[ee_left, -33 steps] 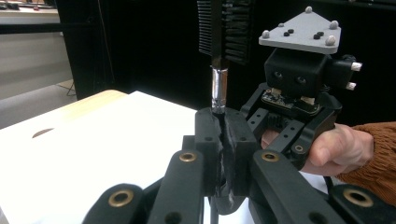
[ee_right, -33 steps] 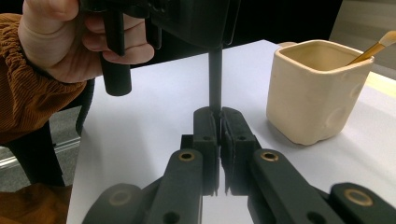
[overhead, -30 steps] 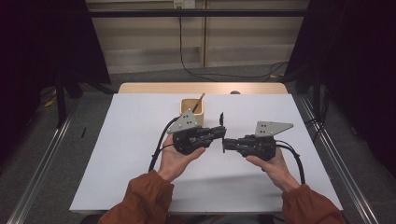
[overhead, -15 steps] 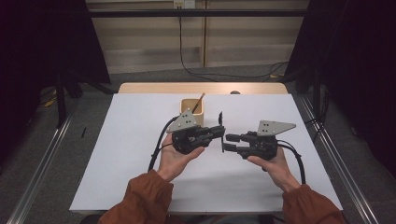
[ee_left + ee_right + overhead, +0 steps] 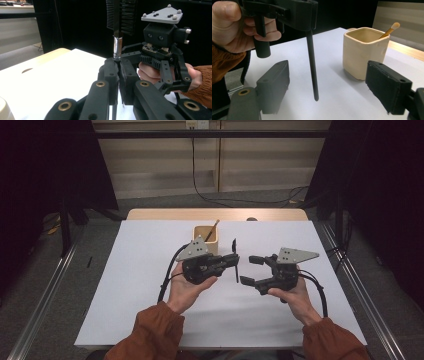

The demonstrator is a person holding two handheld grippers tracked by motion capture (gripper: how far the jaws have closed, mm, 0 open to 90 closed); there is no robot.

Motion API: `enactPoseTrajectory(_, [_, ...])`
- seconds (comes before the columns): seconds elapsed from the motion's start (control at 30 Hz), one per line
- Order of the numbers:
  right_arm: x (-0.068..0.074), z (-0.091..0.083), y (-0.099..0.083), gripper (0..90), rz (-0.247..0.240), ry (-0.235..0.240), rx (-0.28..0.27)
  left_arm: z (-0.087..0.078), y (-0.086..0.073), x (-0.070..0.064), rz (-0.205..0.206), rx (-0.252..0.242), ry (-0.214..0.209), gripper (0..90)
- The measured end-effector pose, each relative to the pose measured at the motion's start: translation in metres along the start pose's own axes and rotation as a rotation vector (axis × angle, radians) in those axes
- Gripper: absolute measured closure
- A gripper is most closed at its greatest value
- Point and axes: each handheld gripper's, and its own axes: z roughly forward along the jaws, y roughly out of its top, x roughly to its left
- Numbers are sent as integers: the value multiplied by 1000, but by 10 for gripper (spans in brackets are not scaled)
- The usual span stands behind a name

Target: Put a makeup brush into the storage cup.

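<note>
A thin black brush point(image 5: 234, 261) is held tight in the closed jaws of the left gripper point(image 5: 231, 261). The brush is held upright, with its dark bristles above the jaws and its long handle hanging down below them, just over the white table point(image 5: 125, 285). In the left gripper view, the silver band of the brush point(image 5: 117, 48) is seen right above the jaw tips.

The right gripper point(image 5: 253, 270) is held just beside the brush, on the side away from the left hand point(image 5: 187, 287). Its jaws are spread wide apart and nothing is held in them. Half a second ago these jaws were much closer together; now they are opened wide. The brush handle point(image 5: 312, 67) is seen between them, a little way ahead, not touched.

A cream cup point(image 5: 206, 239) with a small brush point(image 5: 212, 229) in it is placed just behind the left gripper
</note>
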Motion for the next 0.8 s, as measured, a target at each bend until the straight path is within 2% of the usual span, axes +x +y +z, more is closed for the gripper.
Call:
enactPoseTrajectory(0.13, [-1, 0, 0, 120, 16, -6, -8, -2, 0, 1, -2, -1, 3, 862])
enactPoseTrajectory(0.33, [1, 0, 0, 10, 1, -39, -7, -4, 1, 2, -1, -6, 7, 862])
enactPoseTrajectory(0.53, [3, -1, -1, 0, -16, -78, -19, -7, 2, 3, -2, -4, 11, 862])
enactPoseTrajectory(0.67, [3, -2, -1, 0, -7, -88, -21, -11, 3, 4, -1, -8, 21, 862])
enactPoseTrajectory(0.8, [3, -4, -2, 2, -4, -120, -27, -16, 4, 6, -3, -8, 33, 862])
